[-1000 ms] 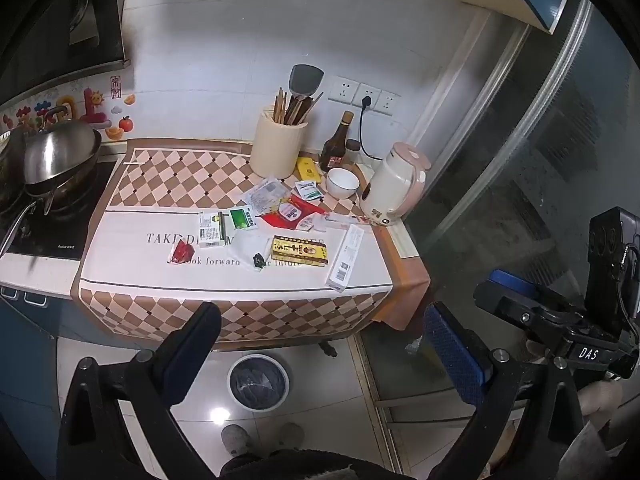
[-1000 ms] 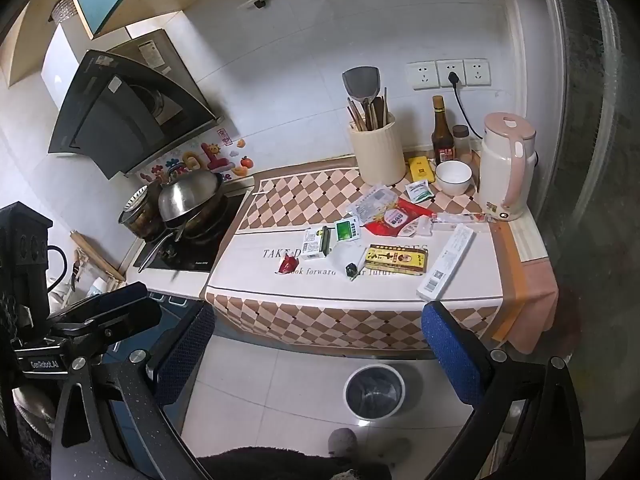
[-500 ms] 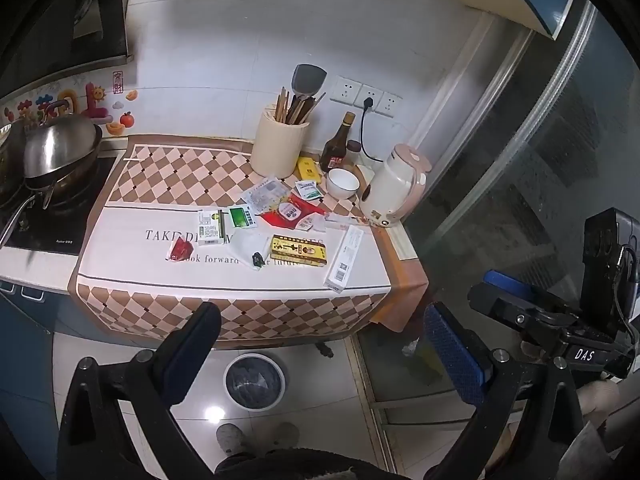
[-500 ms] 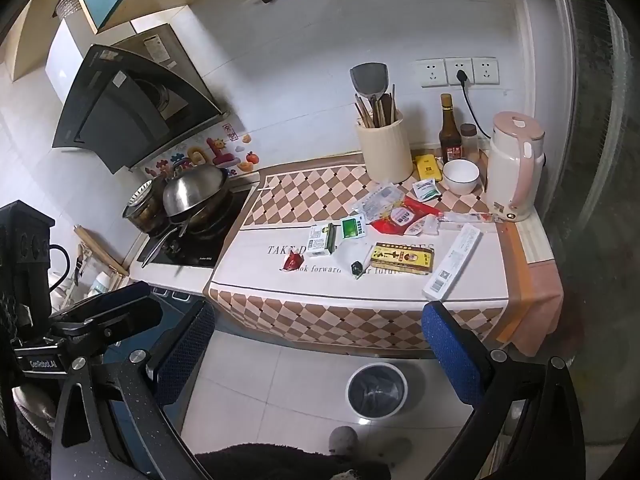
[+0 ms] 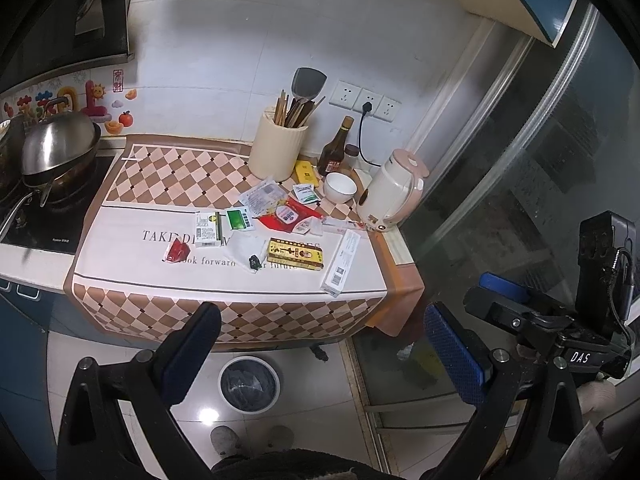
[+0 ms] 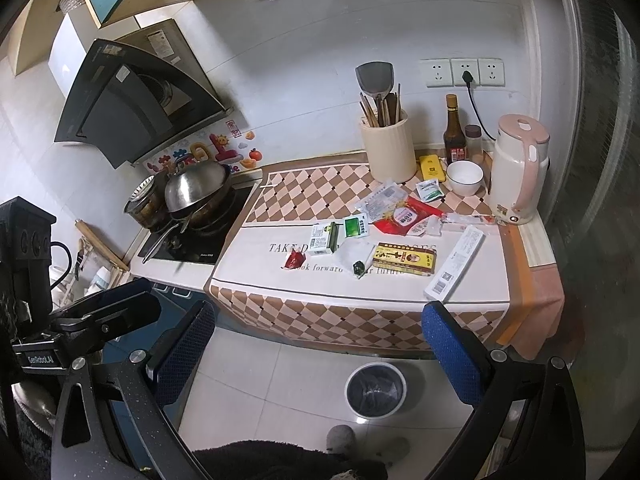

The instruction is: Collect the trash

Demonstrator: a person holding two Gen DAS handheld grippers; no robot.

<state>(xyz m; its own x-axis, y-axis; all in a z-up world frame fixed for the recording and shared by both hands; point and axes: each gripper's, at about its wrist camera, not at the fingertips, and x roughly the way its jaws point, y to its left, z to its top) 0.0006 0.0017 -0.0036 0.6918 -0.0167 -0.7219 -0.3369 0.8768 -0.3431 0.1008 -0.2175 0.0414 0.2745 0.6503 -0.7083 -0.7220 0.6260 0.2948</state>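
left gripper: fingers apart, nothing between them, held back from the counter
right gripper: fingers apart, empty, also off the counter
trash: wrappers and boxes on the white band of the cloth; yellow box, long white box, red wrapper, green packet
bin: on the floor below the counter edge, dark liner, contents unreadable
hidden: small dark item on white paper, can't identify; box print too small to read

Black claw (blue-padded fingers)
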